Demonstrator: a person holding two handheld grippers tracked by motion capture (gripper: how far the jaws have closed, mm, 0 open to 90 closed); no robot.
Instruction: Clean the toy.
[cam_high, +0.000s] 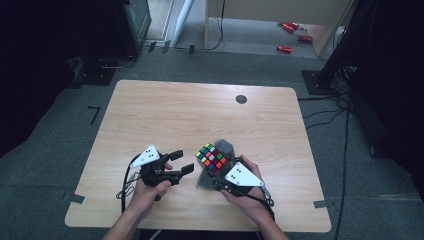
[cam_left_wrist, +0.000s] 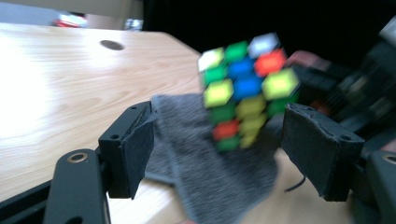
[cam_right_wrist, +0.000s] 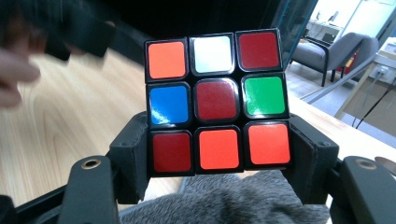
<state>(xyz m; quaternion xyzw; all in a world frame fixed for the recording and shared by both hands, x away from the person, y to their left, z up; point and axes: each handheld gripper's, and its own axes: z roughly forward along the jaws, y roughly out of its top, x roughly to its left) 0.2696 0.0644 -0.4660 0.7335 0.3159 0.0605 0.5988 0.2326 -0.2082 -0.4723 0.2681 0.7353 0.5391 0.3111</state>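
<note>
The right gripper (cam_right_wrist: 219, 154) clamps its fingers (cam_right_wrist: 133, 158) on a multicoloured plastic puzzle cube (cam_right_wrist: 217, 100) above a grey cloth (cam_right_wrist: 233, 203), while the left gripper (cam_left_wrist: 217, 144) gapes wide, empty, over the wooden counter (cam_high: 165, 115).

1. High view: the table (cam_high: 165, 120) is evenly lit from above; the surroundings at 9 and 3 o'clock fall into near-black, and the floor at 12 o'clock is brighter.
2. Left gripper view: glare whitens the tabletop from 9 to 10 o'clock, washing out the wood grain. The cube (cam_left_wrist: 245, 88) and the grey cloth (cam_left_wrist: 210, 168) are smeared by motion blur; the near fingers (cam_left_wrist: 133, 149) stay fairly sharp. The background at 1 o'clock is black.
3. Right gripper view: the cube's (cam_right_wrist: 217, 102) face is sharp, with small highlights on its glossy stickers. A hand (cam_right_wrist: 16, 77) at 9 o'clock is blurred. Daylight overexposes the room at 2 o'clock.
</note>
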